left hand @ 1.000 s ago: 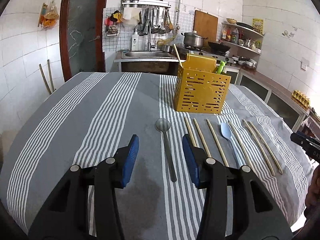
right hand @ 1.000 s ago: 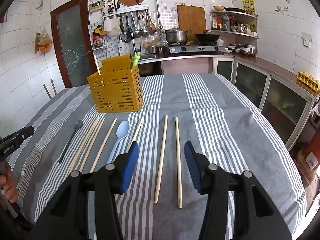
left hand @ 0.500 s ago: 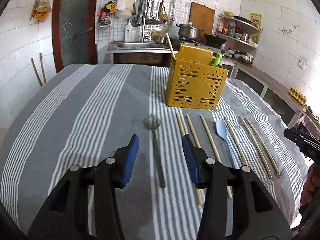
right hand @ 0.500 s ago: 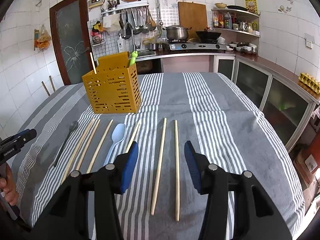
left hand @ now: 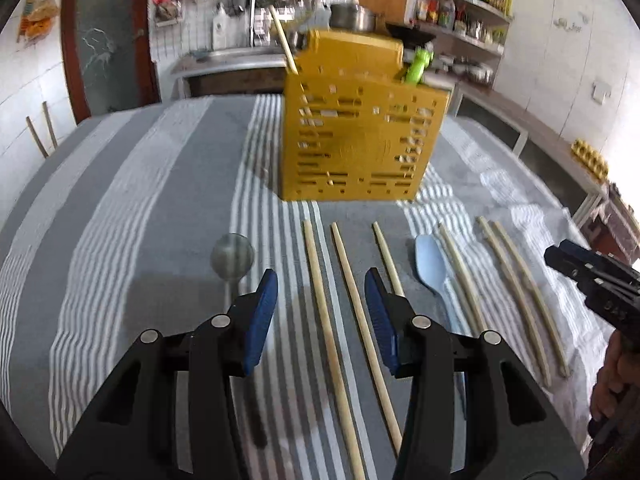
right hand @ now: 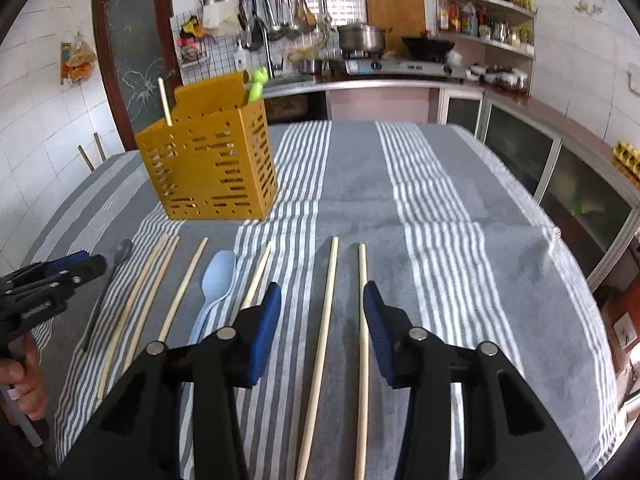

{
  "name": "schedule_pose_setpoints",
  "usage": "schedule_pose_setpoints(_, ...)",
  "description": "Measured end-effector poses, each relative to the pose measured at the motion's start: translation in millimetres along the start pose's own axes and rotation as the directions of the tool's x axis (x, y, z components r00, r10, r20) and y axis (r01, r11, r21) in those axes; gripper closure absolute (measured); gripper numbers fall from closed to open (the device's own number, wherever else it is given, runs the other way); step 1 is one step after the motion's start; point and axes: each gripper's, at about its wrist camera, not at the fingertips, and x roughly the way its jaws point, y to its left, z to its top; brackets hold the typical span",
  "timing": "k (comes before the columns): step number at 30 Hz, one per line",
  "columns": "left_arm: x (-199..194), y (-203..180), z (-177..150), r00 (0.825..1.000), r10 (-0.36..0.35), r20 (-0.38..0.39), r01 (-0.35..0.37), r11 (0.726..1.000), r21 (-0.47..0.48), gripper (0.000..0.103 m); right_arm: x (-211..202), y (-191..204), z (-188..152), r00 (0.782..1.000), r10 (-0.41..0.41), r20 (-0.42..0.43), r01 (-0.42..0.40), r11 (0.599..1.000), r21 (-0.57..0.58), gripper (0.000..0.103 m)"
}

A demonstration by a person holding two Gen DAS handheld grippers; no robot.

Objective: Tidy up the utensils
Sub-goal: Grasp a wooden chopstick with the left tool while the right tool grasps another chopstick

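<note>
Left gripper over table's near edge, jaws apart, nothing gripped, two chopsticks on striped cloth between them. Right gripper jaws apart, just been closing, two rightmost chopsticks between, untouched. Yellow utensil basket upright mid-table. Blue spoon, metal spoon in row.

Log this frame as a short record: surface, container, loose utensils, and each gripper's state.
surface: grey striped cloth
container: yellow slotted holder, upright, a chopstick and a green item already in it
loose utensils: metal spoon, pale blue spoon, six chopsticks in a row
left gripper: open, above two chopsticks, holding nothing
right gripper: open, jaws just closing a little, two chopsticks below, nothing gripped
</note>
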Motion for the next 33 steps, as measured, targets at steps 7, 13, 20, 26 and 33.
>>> schedule_pose_setpoints(7, 42, 3, 15, 0.996, -0.009, -0.089, 0.009, 1.0, -0.008, 0.062, 43, 5, 18, 0.997, -0.011, -0.082, 0.008, 0.999, -0.035, 0.07)
schedule_pose_setpoints(13, 65, 6, 18, 0.99, -0.004, -0.143, 0.003, 1.0, -0.003, 0.07, 71, 9, 23, 0.991, -0.034, -0.127, 0.028, 0.998, -0.05, 0.07)
schedule_pose_setpoints(20, 82, 6, 19, 0.983, 0.009, -0.184, -0.009, 1.0, 0.001, 0.081, 82, 12, 24, 0.986, -0.067, -0.152, 0.056, 0.996, -0.073, 0.07)
schedule_pose_setpoints(26, 89, -2, 23, 0.977, 0.033, -0.211, -0.028, 0.999, 0.025, 0.081, 94, 9, 23, 0.975, -0.066, -0.214, 0.053, 0.996, -0.068, 0.07)
schedule_pose_setpoints(33, 98, -9, 27, 0.968, 0.061, -0.245, -0.048, 0.997, 0.059, 0.082, 105, 9, 29, 0.968, -0.076, -0.239, 0.065, 0.996, -0.053, 0.096)
